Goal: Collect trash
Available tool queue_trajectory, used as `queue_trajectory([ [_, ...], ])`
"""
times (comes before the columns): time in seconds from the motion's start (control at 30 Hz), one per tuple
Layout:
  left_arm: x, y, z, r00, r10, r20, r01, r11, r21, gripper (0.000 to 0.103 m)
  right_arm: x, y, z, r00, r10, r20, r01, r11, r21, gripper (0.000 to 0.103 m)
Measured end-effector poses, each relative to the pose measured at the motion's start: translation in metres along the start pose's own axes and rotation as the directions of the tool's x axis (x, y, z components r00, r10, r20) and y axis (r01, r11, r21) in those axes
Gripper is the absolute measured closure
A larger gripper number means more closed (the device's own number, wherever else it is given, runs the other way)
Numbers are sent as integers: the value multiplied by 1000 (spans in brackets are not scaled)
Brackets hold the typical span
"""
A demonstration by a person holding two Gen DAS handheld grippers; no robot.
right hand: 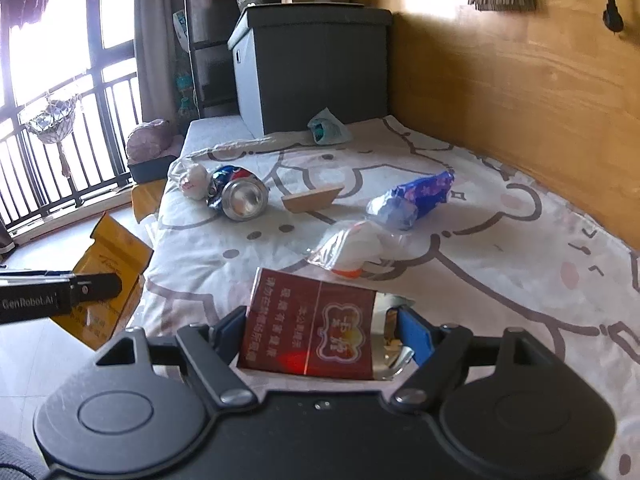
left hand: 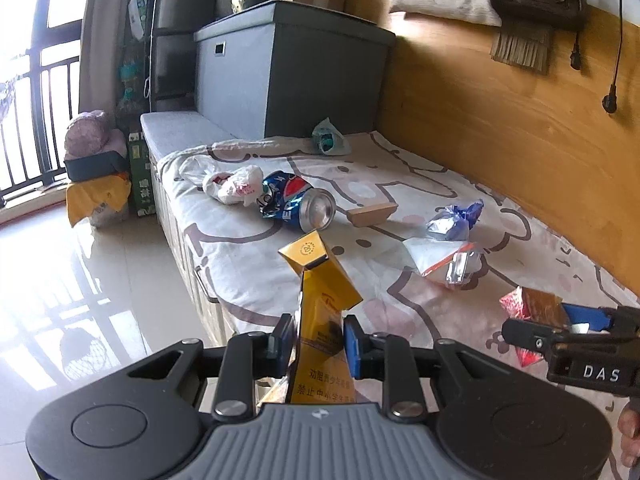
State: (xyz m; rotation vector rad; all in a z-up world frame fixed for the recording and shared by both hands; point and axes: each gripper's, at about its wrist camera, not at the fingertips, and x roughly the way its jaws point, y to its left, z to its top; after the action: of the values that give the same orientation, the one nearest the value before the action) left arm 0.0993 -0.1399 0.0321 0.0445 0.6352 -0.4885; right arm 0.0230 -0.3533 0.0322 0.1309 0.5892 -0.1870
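My left gripper [left hand: 318,338] is shut on a crumpled yellow cigarette pack [left hand: 320,280], held over the bed's near edge; it also shows in the right wrist view [right hand: 112,264]. My right gripper [right hand: 320,332] is shut on a red cigarette pack [right hand: 308,328], seen from the left wrist as a red and brown pack [left hand: 532,308]. On the bed sheet [left hand: 248,264] lie a crushed Pepsi can [left hand: 296,204], a white plastic bag [left hand: 232,184], a small cardboard tray [left hand: 372,213], a blue foil wrapper [left hand: 456,220], a clear zip bag [left hand: 440,260] and a green bag [left hand: 329,138].
A grey storage box [left hand: 288,68] stands at the bed's far end with cartons on top. A wooden wall panel [left hand: 500,120] runs along the right. Tiled floor [left hand: 80,300] lies left, with a yellow bag [left hand: 96,200] and balcony railing [left hand: 36,120] beyond.
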Motion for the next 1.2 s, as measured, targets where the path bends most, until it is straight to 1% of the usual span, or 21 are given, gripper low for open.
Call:
queue_trajectory([
  [0.17, -13, 12, 0, 1000, 14, 21, -14, 1000, -11, 75, -5, 15, 3, 1000, 0, 6, 1, 1000, -19, 23],
  [0.3, -23, 31, 1, 999, 33, 34, -32, 999, -41, 76, -3, 34, 6, 1000, 10, 5, -10, 999, -39, 23],
  [0.63, -40, 92, -4, 993, 117, 21, -114, 987, -109, 76, 15, 95, 11, 996, 88, -4, -88, 993, -83, 23],
  [0.8, -42, 122, -11, 987, 159, 3, -156, 975, -156, 76, 28, 127, 10, 990, 136, -25, -138, 985, -99, 23],
  [0.97, -39, 149, -21, 981, 192, -33, -195, 963, -186, 76, 45, 157, 8, 982, 179, -54, -184, 977, -112, 23],
  [1.2, -30, 188, -40, 968, 232, -95, -248, 944, -219, 76, 75, 202, -4, 963, 244, -116, -257, 959, -115, 23],
])
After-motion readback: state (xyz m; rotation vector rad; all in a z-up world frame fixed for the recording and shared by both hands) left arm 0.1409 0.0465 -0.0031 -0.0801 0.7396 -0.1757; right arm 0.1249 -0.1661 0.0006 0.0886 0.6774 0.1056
